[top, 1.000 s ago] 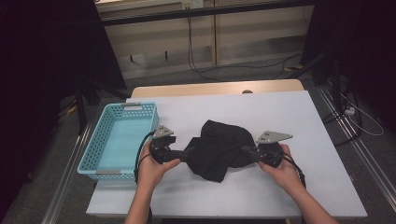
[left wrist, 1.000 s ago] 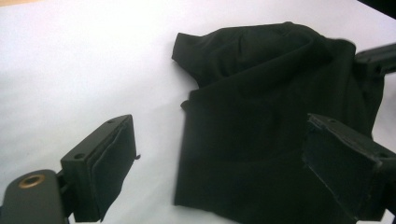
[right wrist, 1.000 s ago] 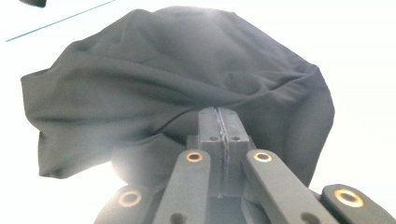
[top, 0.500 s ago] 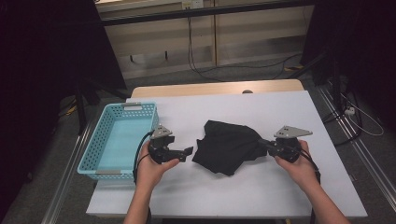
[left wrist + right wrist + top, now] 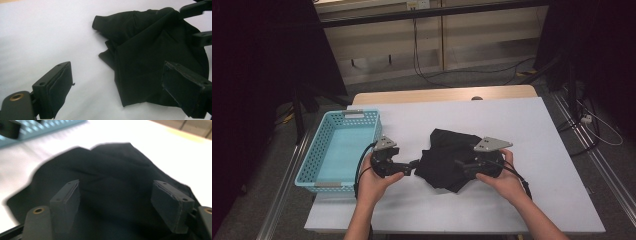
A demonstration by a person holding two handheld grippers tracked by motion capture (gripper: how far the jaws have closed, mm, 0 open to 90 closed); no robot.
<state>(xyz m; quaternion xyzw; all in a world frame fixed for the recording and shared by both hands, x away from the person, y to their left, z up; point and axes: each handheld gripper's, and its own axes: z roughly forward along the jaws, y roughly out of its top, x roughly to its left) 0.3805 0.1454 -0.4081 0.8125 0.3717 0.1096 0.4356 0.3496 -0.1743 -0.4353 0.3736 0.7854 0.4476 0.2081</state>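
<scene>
The black cloth [image 5: 447, 160] lies crumpled mid-table, right of the blue basket [image 5: 339, 150]; it looks soft and light, so pinch an edge fold. Your left gripper [image 5: 117, 92] and right gripper [image 5: 116, 205] both gape empty.

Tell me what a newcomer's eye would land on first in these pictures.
First, the crumpled black cloth lying mid-table on the white table, dark against the pale surface. Next, the two hand-held grippers flanking it: the left gripper open just beside the cloth's left edge, the right gripper open over its right part. Then the empty light-blue perforated plastic basket at the table's left edge.
</scene>
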